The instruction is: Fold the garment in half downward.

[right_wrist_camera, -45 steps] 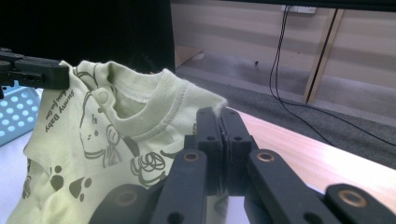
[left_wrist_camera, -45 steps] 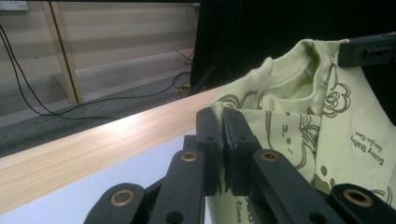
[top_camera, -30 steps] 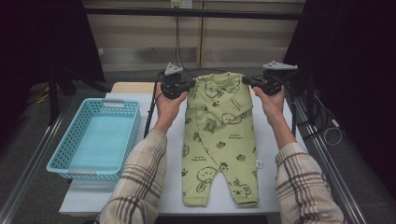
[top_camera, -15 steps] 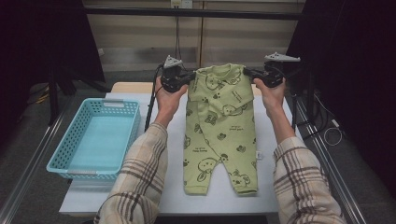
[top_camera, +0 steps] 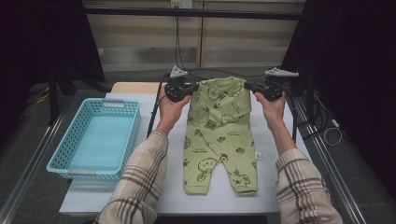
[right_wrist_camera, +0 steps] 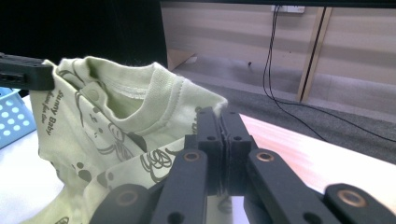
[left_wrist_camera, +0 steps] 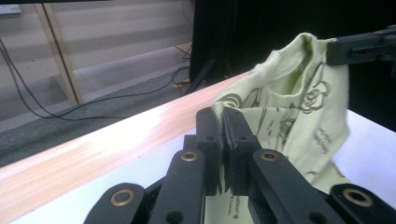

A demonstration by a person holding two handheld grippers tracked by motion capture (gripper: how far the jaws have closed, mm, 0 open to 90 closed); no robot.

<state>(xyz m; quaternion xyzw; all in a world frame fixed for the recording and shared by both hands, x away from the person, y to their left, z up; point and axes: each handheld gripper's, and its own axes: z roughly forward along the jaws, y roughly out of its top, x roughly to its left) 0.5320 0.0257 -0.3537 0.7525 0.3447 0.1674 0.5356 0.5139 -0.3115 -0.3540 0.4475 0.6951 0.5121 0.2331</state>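
Observation:
A light green baby romper printed with dark cartoon dogs hangs by its shoulders over the white table, its legs resting on the surface toward the near edge. My left gripper is shut on the romper's left shoulder. In the left gripper view the jaws pinch the cloth edge of the romper. My right gripper is shut on the right shoulder. In the right gripper view its jaws clamp the romper beside the ribbed collar. Both hands hold the garment spread at the table's far end.
A turquoise plastic basket stands empty at the left of the table. A wooden strip runs along the far edge. Cables trail on the floor to the right, and dark stands flank both sides.
Both grippers have carried the romper's shoulders farther away and lifted them, so the garment slid up the table and its upper part now hangs raised.

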